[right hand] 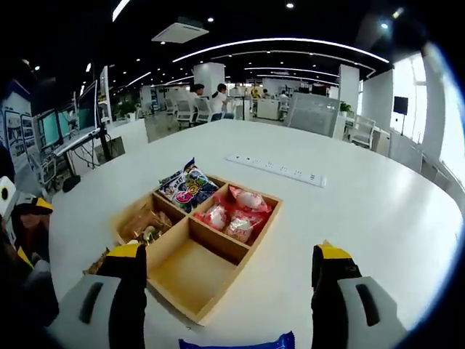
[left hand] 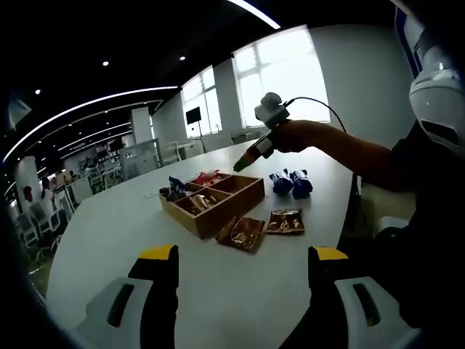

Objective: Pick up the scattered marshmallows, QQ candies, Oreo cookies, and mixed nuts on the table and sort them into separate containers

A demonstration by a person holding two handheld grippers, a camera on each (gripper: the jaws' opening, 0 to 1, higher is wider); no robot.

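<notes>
Both hand-held grippers wide open, empty; right hand-held gripper [right hand: 236, 291] above wooden tray [right hand: 174, 280].

1. Tan wooden tray [right hand: 240, 251] on a white tabletop [right hand: 378, 211].
2. Pink-red packets [right hand: 234, 214]; a blue, multicoloured packet [right hand: 187, 187].
3. Brown glossy packets [left hand: 261, 227]; blue packets [left hand: 290, 182].
4. Jaws tipped yellow over black.
</notes>
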